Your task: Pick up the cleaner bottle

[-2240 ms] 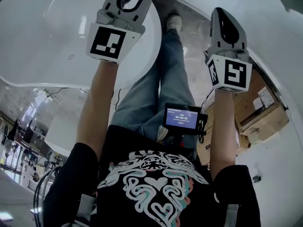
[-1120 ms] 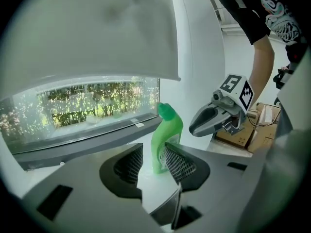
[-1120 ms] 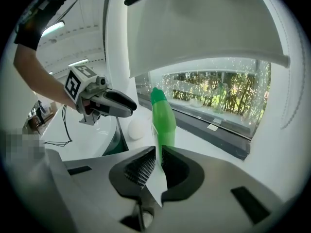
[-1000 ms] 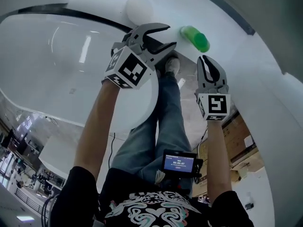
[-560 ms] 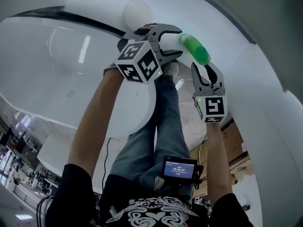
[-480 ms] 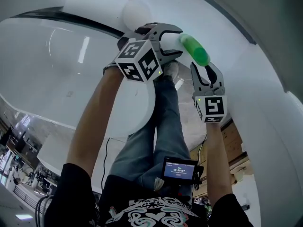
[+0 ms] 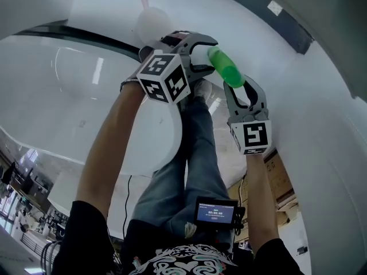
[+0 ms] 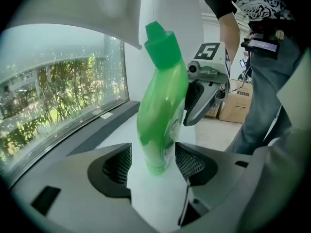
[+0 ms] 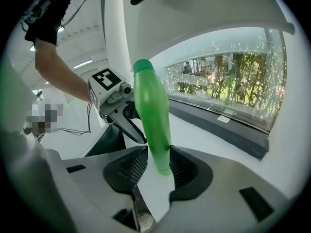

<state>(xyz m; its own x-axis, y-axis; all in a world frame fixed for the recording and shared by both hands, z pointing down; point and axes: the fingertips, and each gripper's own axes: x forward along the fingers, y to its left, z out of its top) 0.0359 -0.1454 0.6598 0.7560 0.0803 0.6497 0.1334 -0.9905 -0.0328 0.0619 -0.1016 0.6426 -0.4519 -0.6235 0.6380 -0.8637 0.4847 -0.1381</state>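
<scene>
The green cleaner bottle (image 7: pixel 225 67) stands upright on a white ledge (image 8: pixel 146 198), cap up. My left gripper (image 7: pixel 206 55) is open; its jaws have just been opening. The bottle's base (image 8: pixel 158 154) sits between its pads with a gap on each side. My right gripper (image 7: pixel 239 86) comes at the bottle from the other side, and its jaws have just been opening too. The narrow side of the bottle (image 9: pixel 154 125) stands between its pads (image 9: pixel 138 166), very close to both, and I see no squeeze. Each gripper shows in the other's view, behind the bottle.
A dark sill and a large window (image 8: pixel 58 96) run along the ledge behind the bottle. A white round thing (image 7: pixel 152 22) sits on the ledge just beyond my left gripper. Cardboard boxes (image 8: pixel 235 108) stand on the floor by the person's legs.
Both grippers have come down to the bottle. The left one rolled and now has its jaws round the bottle. The right one was shut and clear of it, and now stands open around it.
</scene>
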